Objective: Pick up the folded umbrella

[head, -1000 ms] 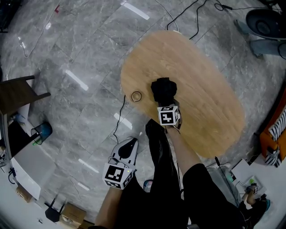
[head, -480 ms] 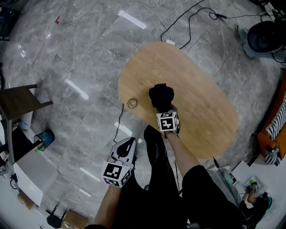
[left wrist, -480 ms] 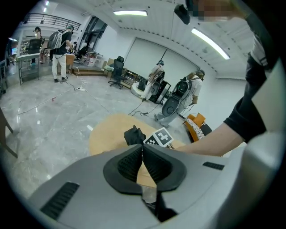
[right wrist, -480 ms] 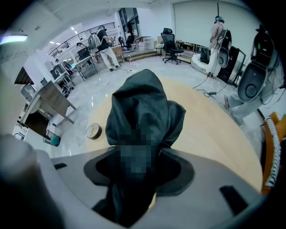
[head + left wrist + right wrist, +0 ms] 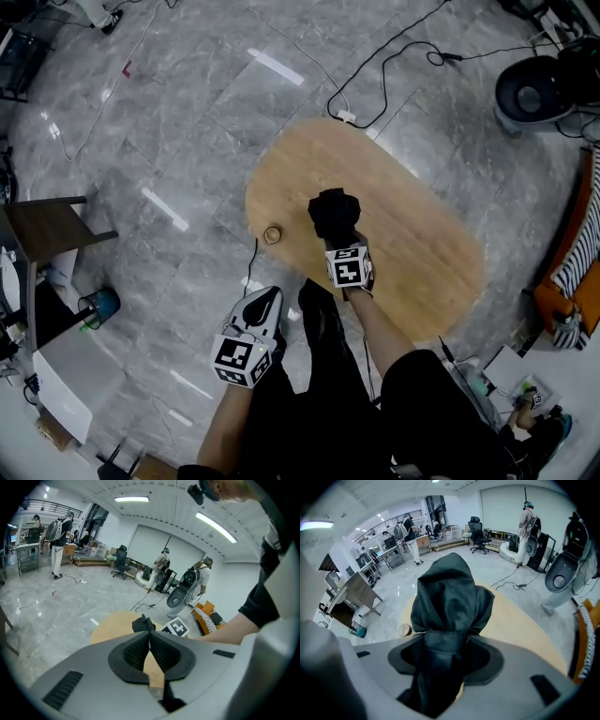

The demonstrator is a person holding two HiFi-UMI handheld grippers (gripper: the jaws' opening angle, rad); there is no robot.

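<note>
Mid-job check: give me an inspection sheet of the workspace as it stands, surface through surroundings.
Surface: oval wooden table.
Job's things: folded black umbrella, clamped in the right gripper over the table.
Clutter: one small ring-shaped roll near the table's left edge.
Grippers: right gripper shut on the umbrella; left gripper shut, empty, held off the table.
Cables: black cable and white plug strip on the floor beyond the table; thin cable by the table's left edge.
Surroundings: grey marble floor; dark stool at left; people in the background.
</note>
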